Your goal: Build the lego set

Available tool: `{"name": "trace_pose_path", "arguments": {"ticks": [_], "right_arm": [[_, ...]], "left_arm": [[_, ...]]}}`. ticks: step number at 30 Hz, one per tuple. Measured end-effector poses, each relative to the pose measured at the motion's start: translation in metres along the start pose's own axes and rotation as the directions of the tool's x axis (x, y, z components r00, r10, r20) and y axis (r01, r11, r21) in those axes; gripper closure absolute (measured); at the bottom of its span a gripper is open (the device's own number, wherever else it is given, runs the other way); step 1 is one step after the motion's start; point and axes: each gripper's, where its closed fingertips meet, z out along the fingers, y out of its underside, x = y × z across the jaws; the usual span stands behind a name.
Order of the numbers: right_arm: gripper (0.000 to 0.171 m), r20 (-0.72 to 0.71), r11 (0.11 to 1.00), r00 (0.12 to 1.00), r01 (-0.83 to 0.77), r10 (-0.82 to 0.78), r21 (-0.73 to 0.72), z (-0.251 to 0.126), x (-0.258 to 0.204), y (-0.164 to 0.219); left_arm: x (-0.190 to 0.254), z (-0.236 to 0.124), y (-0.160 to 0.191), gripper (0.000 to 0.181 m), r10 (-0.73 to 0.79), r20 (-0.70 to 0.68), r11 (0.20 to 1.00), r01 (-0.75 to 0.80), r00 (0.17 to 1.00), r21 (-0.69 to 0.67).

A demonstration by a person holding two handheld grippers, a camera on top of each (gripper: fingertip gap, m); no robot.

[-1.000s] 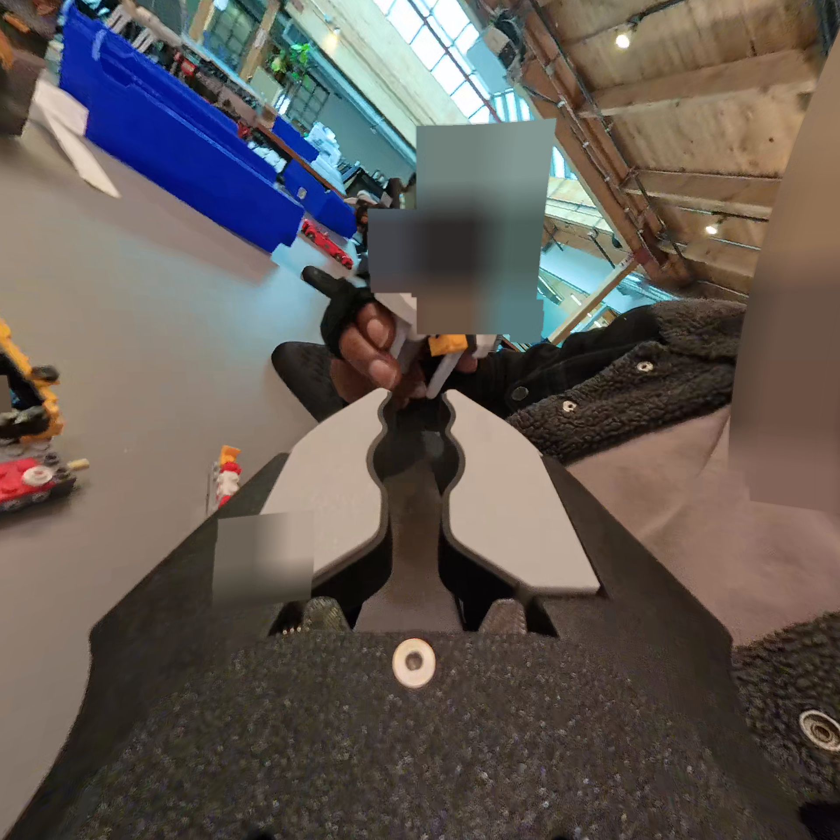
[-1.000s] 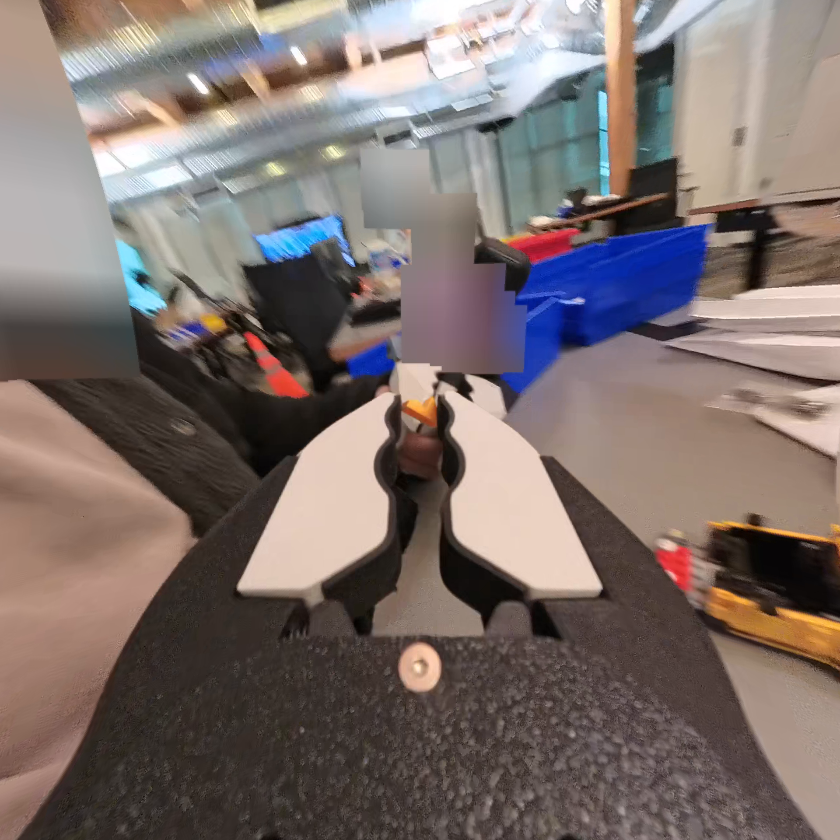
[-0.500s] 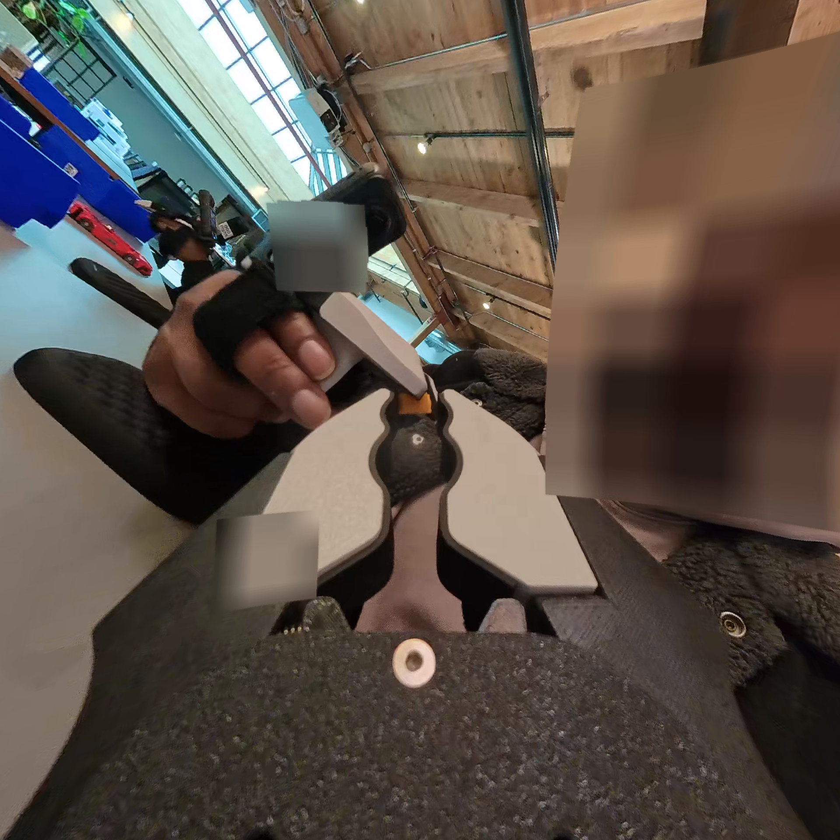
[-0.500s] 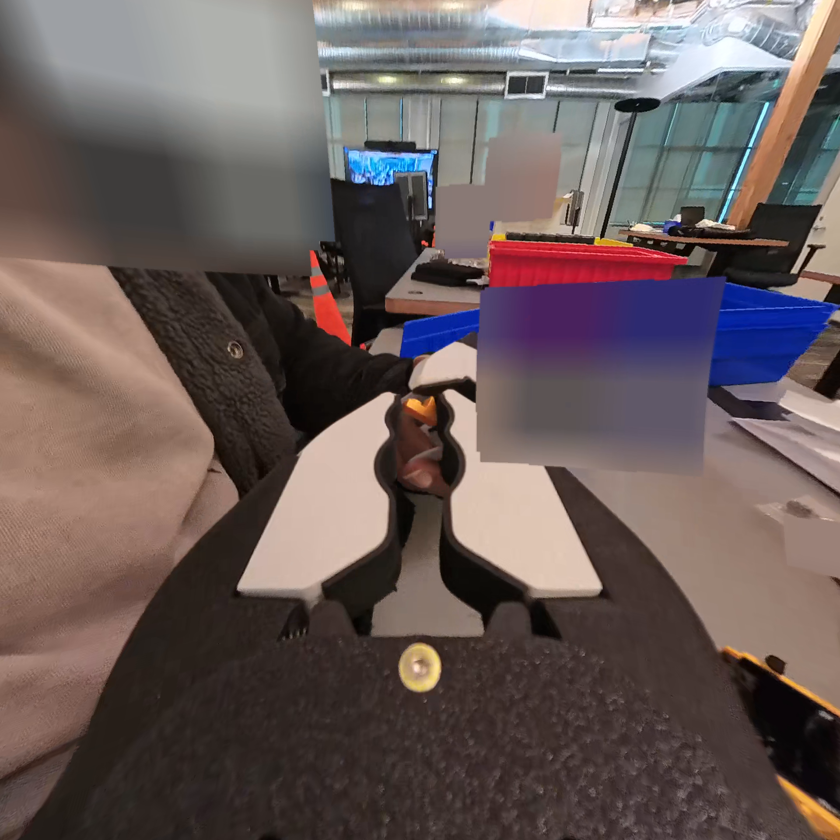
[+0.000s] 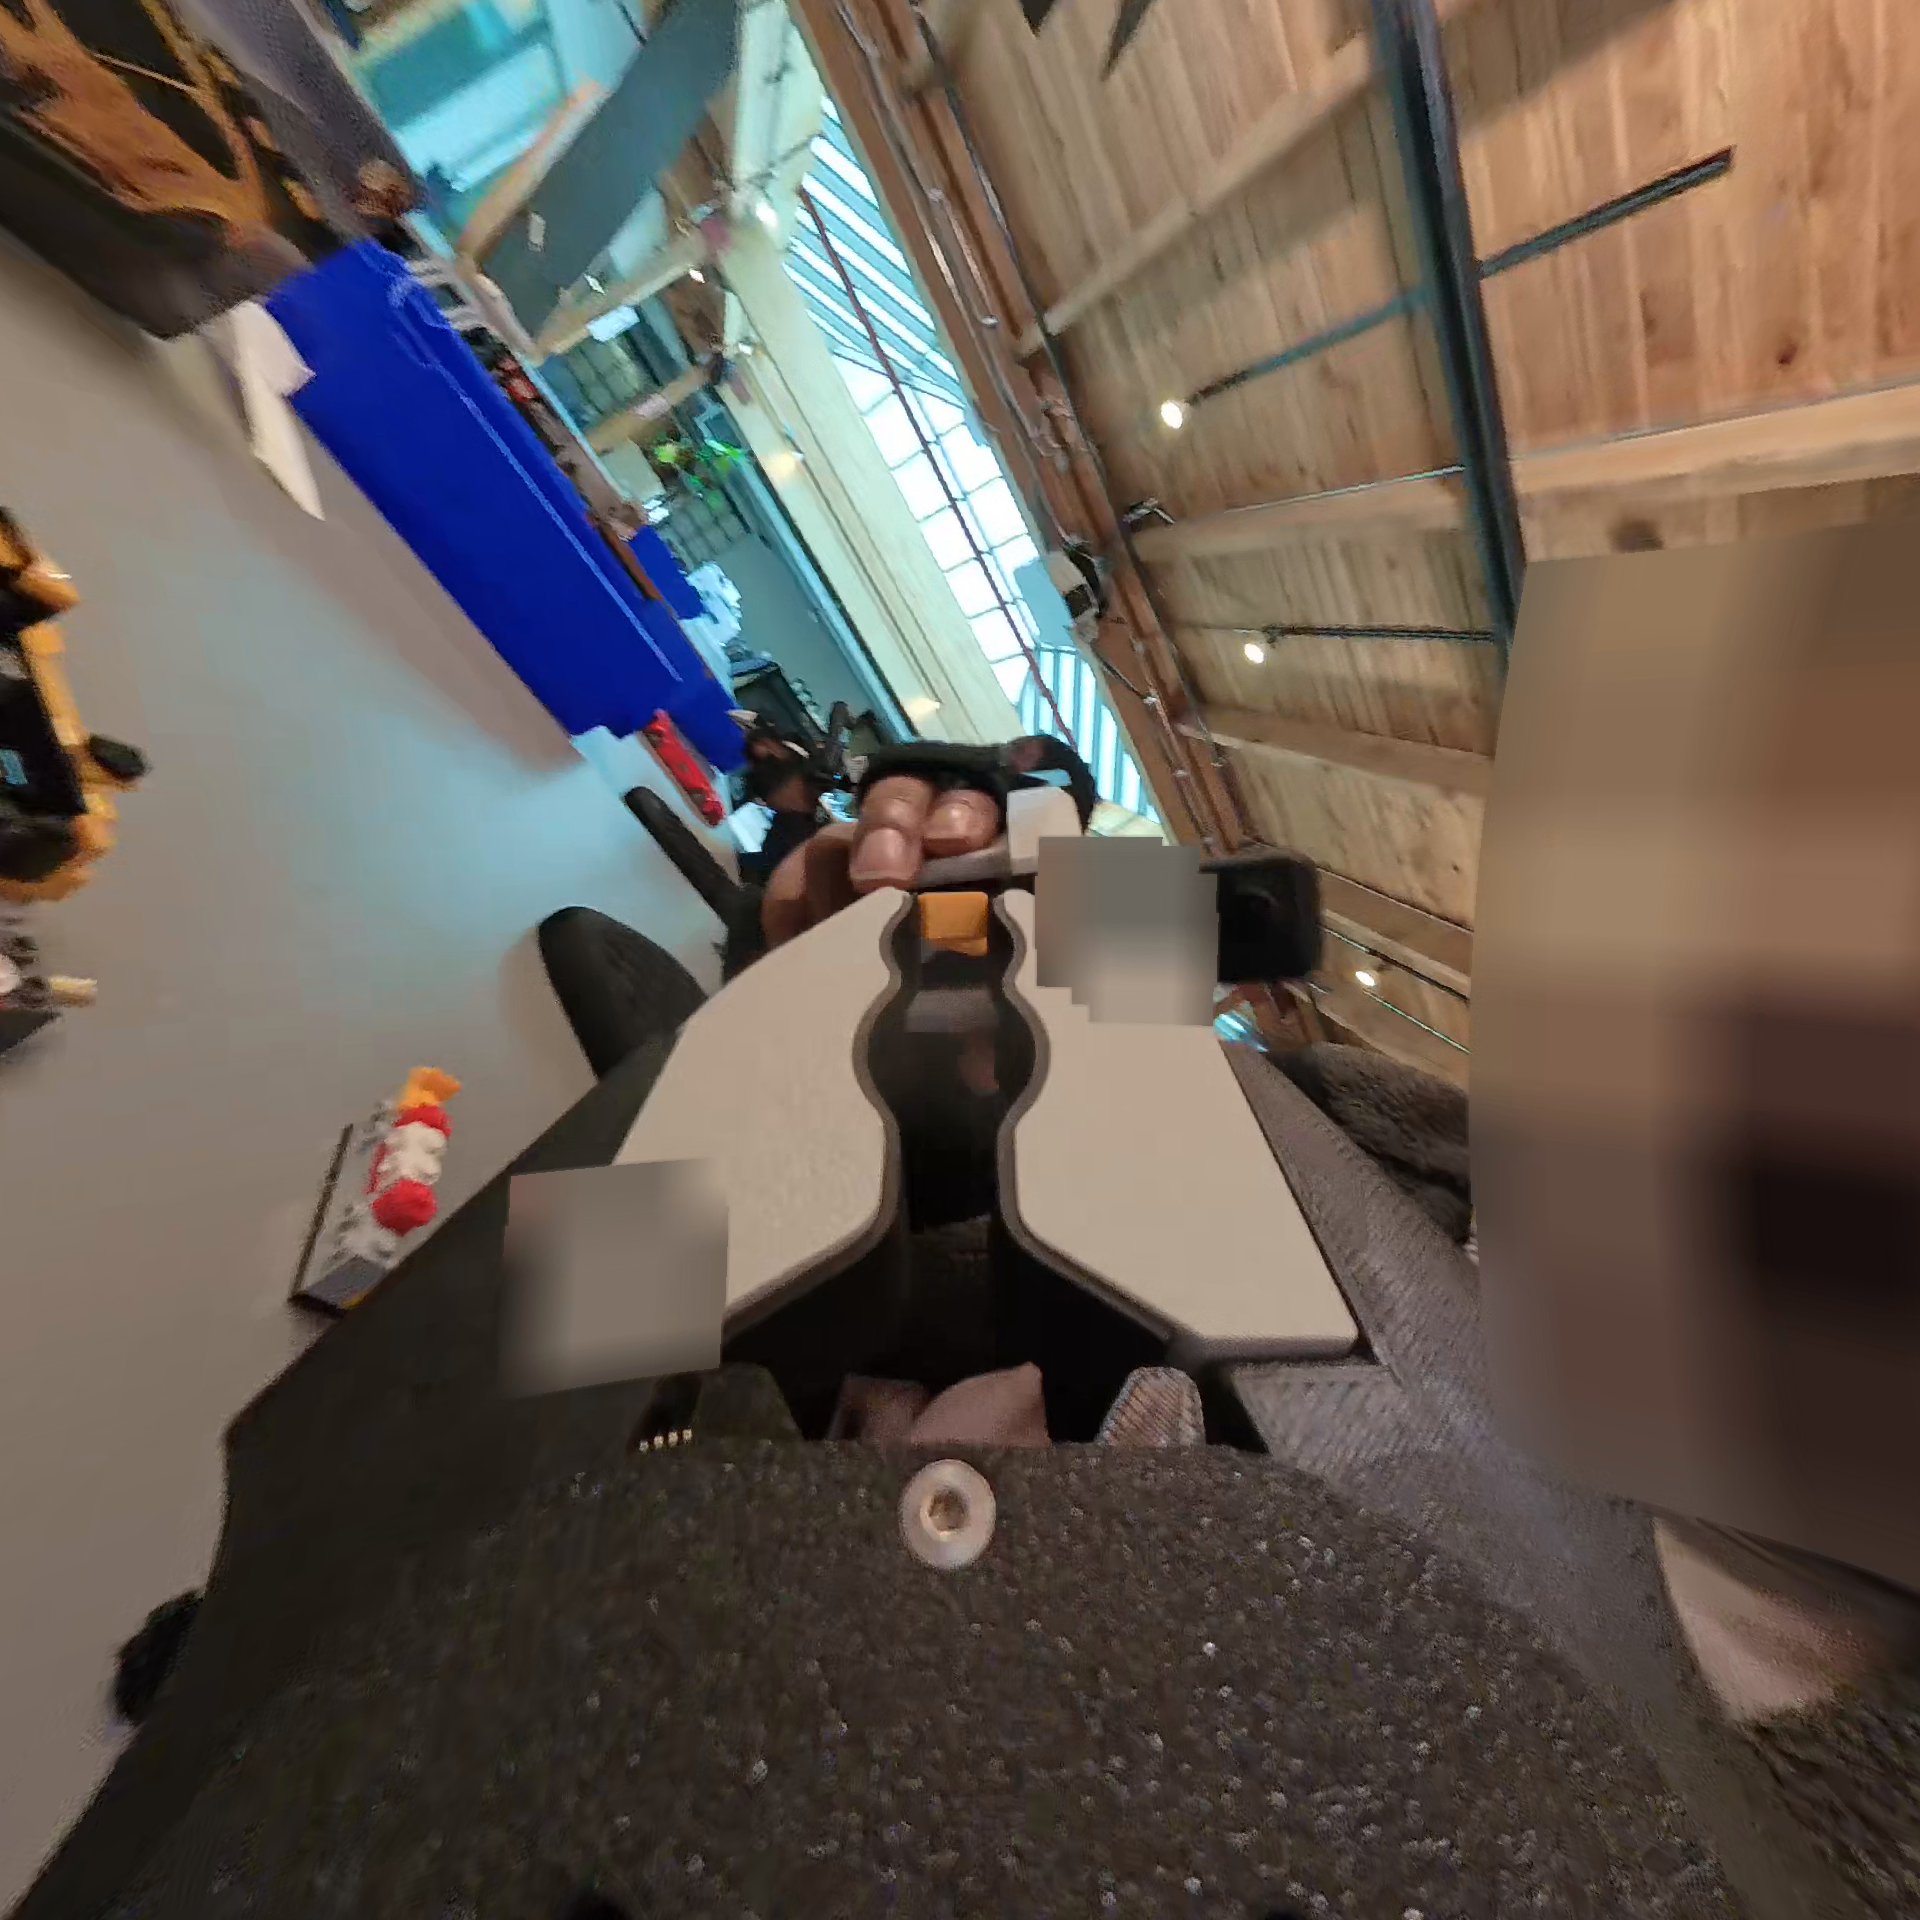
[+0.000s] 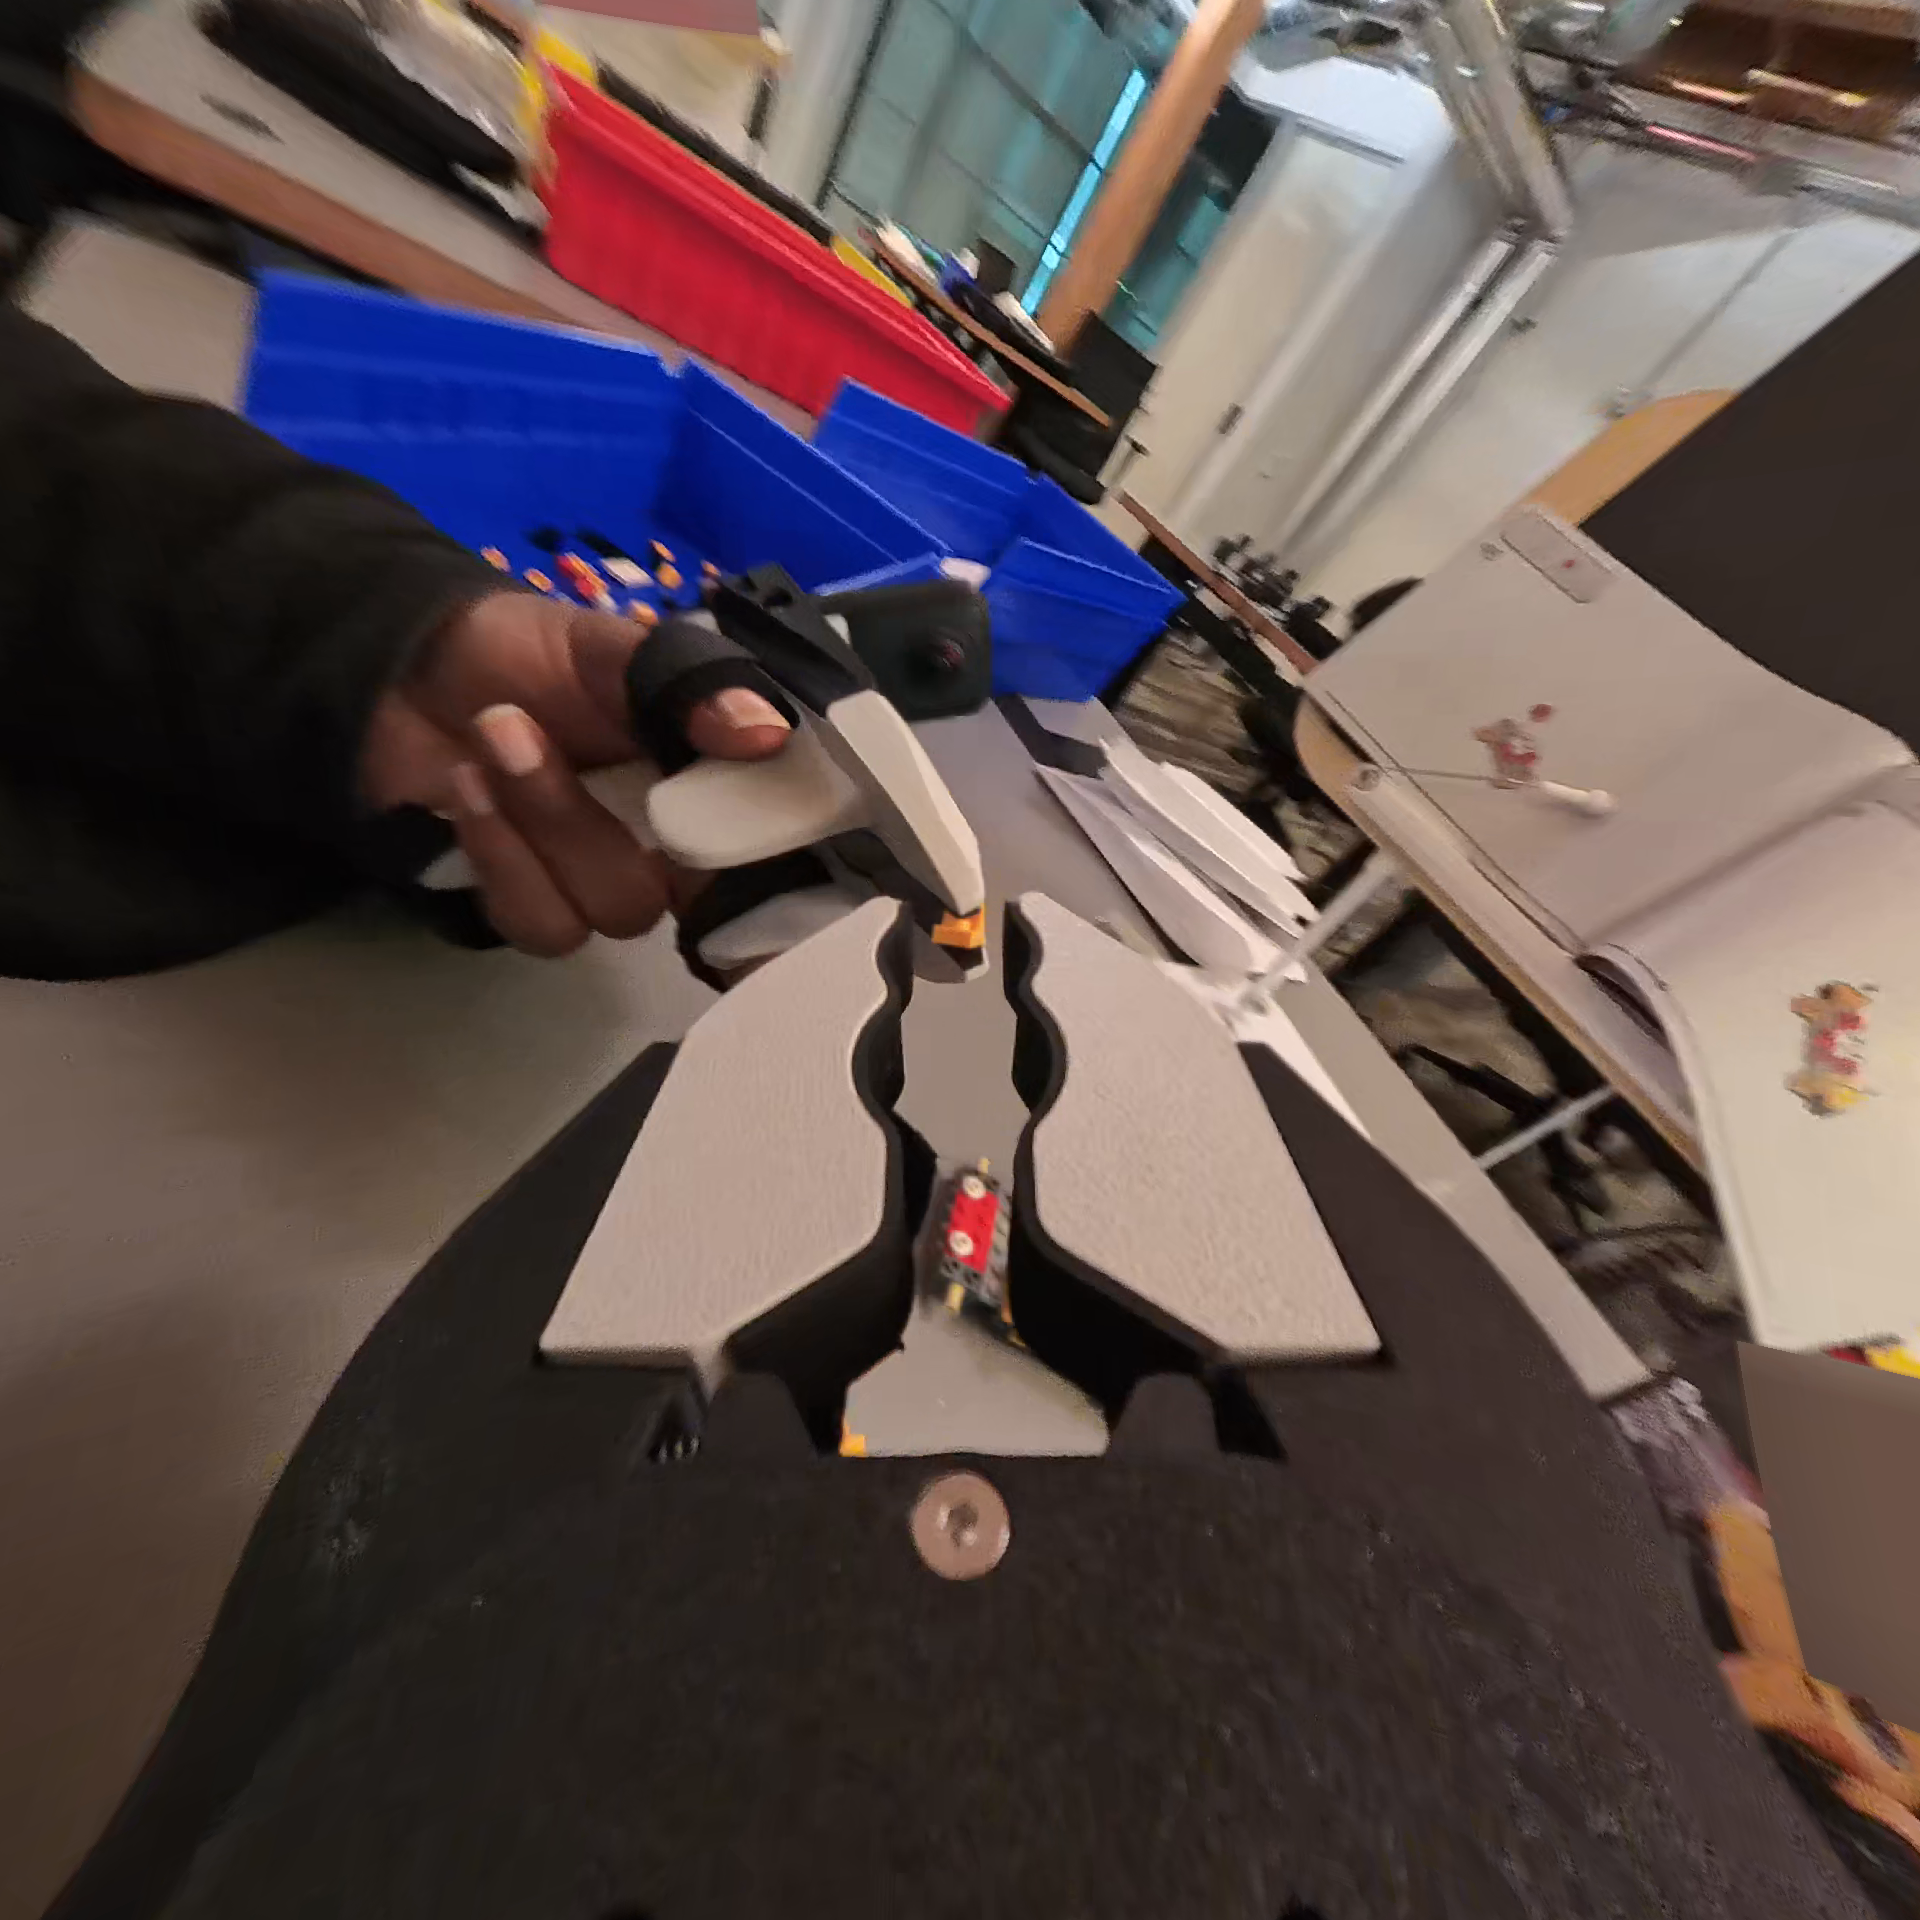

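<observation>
Opened the right gripper since half a second back, after clamping the orange brick with it then; left the brick pinched in the left gripper alone. Tilted both cameras too, trading the ceiling and jacket for more of the grey table and the blue bins.

Clenched the left gripper on the brick at the very tips, well above the table, probably to keep most of the piece bare for pressing onto the model. Kept the released right gripper straddling the brick with a gap on each side, touching nothing as far as could be told. Judged a handover just finished, likely done to get a better hold or angle. Gripped the left tool with the left hand, one finger through a black strap.

Left a small red piece lying on the table under the right gripper's gap, a red, white and orange stack just beside the left tool, and the yellow model at the far edge, well apart from the brick. Spread the open booklet off to the right, presumably for checking steps. Judged the build unfinished, with the brick not yet seated anywhere.
</observation>
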Motion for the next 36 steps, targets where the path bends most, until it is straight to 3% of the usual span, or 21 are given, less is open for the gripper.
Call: {"name": "trace_pose_path", "arguments": {"ticks": [1,9,14,18,22,27,36], "right_arm": [[0.156,-0.016,0.999,1.000,0.025,-0.026,-0.033,0.003,-0.001,0.005],[0.164,0.006,0.993,1.000,0.003,-0.002,-0.117,0.013,0.000,0.018],[0.164,0.201,0.968,0.952,-0.245,0.230,0.055,-0.001,0.000,0.000],[0.164,0.416,0.888,0.833,-0.446,0.366,0.111,-0.016,-0.003,-0.008],[0.164,0.497,0.855,0.768,-0.510,0.403,0.095,-0.017,-0.011,-0.004],[0.164,0.527,0.849,0.746,-0.522,0.408,0.081,-0.015,-0.018,0.000],[0.164,0.553,0.855,0.726,-0.517,0.409,0.047,-0.011,-0.022,0.009]], "left_arm": [[-0.002,0.000,0.000,0.170,0.003,0.018,1.000,-0.003,1.000,0.005],[-0.009,-0.001,0.000,0.170,-0.002,0.063,1.000,0.001,0.998,0.017],[0.011,0.002,0.005,0.168,0.190,-0.007,0.981,-0.190,0.982,-0.045],[0.017,0.004,0.016,0.165,0.517,0.023,0.847,-0.507,0.856,-0.161],[0.007,0.006,0.028,0.166,0.710,0.059,0.685,-0.669,0.702,-0.290],[0.003,0.007,0.035,0.170,0.768,0.055,0.615,-0.710,0.638,-0.344],[-0.001,0.005,0.036,0.173,0.779,0.050,0.593,-0.710,0.625,-0.379]]}}
